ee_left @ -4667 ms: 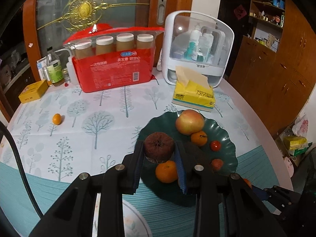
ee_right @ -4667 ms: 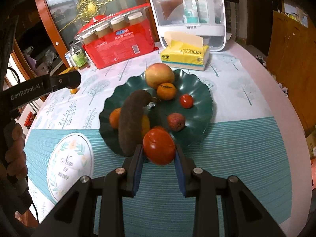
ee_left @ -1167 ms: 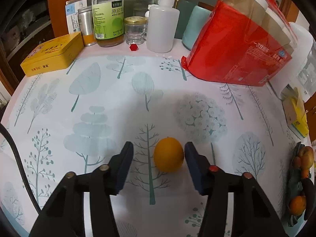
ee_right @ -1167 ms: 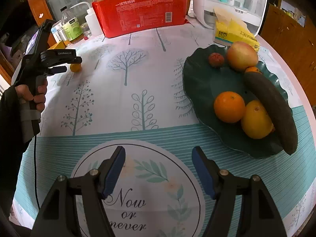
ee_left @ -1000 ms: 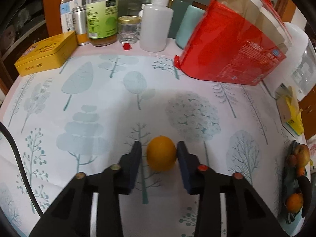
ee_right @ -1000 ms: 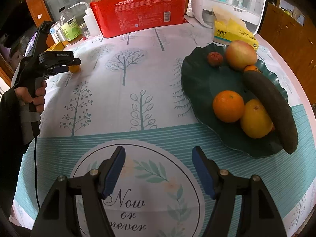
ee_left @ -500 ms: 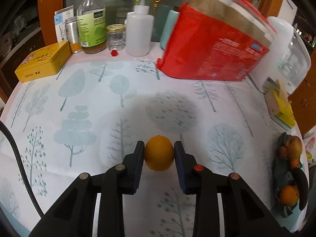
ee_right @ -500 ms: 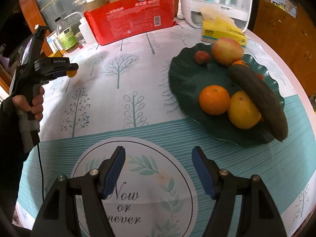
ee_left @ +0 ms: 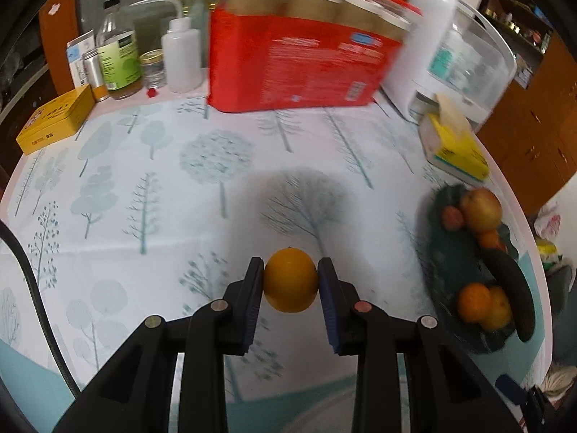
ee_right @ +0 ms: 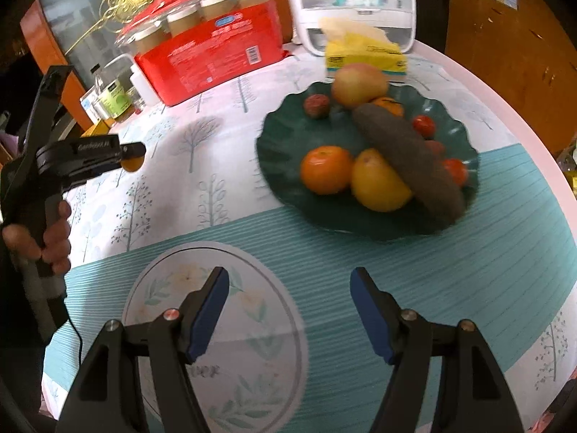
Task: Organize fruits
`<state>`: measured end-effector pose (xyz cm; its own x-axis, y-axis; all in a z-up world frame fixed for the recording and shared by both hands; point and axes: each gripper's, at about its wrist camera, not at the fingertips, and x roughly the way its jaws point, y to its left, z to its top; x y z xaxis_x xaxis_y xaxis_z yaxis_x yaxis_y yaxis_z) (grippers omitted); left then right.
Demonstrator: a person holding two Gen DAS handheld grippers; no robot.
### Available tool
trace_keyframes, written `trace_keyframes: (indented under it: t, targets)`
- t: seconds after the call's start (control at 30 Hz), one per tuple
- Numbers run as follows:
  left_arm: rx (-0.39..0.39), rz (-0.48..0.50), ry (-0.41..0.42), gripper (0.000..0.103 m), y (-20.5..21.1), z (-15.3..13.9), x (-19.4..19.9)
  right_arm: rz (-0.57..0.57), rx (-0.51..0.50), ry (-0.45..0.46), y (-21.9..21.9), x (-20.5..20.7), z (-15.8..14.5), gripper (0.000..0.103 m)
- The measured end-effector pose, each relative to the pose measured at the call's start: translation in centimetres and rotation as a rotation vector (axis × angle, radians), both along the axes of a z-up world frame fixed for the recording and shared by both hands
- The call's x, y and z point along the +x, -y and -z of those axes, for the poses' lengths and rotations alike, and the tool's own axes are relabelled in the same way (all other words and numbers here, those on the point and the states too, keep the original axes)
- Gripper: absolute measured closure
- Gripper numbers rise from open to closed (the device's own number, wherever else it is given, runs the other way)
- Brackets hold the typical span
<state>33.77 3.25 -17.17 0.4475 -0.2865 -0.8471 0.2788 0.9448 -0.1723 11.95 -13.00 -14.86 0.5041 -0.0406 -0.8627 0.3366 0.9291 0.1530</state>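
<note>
Since the earlier frame the small orange (ee_left: 290,279) has been lifted off the tablecloth (ee_left: 151,187), pinched between the left gripper (ee_left: 290,281) pads for carrying to the green plate (ee_left: 432,252) at its right, while the right gripper (ee_right: 288,310) is held spread and empty.

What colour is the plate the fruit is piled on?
Dark green, with a wavy rim: the plate shows best in the right wrist view.

Words you can read

The left gripper (ee_right: 133,151), at the left of the right wrist view, has white letters that look like "GenRobot.AI" on its black body. Print on the red pack (ee_right: 212,57), yellow box (ee_left: 54,119) and round mat (ee_right: 216,342) is too blurry.
</note>
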Motion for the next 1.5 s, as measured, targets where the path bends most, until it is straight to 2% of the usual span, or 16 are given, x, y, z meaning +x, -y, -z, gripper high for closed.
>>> trace_keyframes:
  t: [0.2, 0.4, 0.93, 1.0, 1.03, 1.07, 1.27, 1.5]
  targets:
    - [0.01, -0.003, -0.04, 0.074, 3.1, -0.5, -2.9, 0.029, 0.018, 0.023, 3.8, -2.1, -1.0, 0.033]
    - [0.015, -0.008, -0.042, 0.074, 6.9, -1.5, -4.9, 0.042, 0.02, 0.043, 8.0, -4.0, -2.0, 0.033]
    - [-0.018, -0.038, -0.02, 0.073, 17.6, -4.2, -6.8, -0.068, -0.004, 0.075, 18.3, -5.4, -4.1, 0.033]
    - [-0.023, -0.047, -0.016, 0.058, 18.2, -4.5, -7.1, -0.084, -0.003, 0.074, 19.0, -5.2, -4.0, 0.033]
    - [-0.02, -0.055, -0.013, 0.042, 18.2, -4.6, -7.2, -0.089, -0.001, 0.073, 19.2, -5.2, -4.0, 0.033]
    - [-0.012, -0.074, 0.001, 0.037, 18.2, -4.9, -7.5, -0.096, 0.001, 0.072, 19.4, -5.1, -4.0, 0.033]
    - [0.014, -0.136, -0.003, 0.03, 15.8, -5.2, -9.0, -0.148, 0.016, 0.076, 18.9, -5.0, -3.9, 0.033]
    - [0.032, -0.206, -0.078, 0.028, 11.0, -4.1, -13.4, -0.192, 0.021, 0.07, 16.6, -5.2, -4.1, 0.033]
